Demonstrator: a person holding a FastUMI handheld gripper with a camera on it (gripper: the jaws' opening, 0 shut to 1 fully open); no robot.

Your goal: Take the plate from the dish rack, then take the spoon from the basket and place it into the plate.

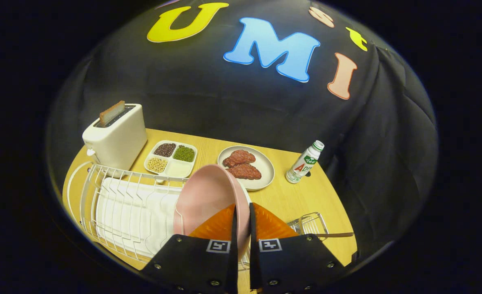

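The gripper (241, 228) is tilting down over the dish rack (114, 204), its jaws pinching the rim of a pink plate (208, 196) standing upright.

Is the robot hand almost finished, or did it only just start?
Only just started. Nothing looks finished yet. Right now the gripper is shut on the rim of the pink plate, which stands on edge at the end of the dish rack. Left to do: set the plate down, then fetch the spoon from the wire basket beside the fingers and put it in the plate.
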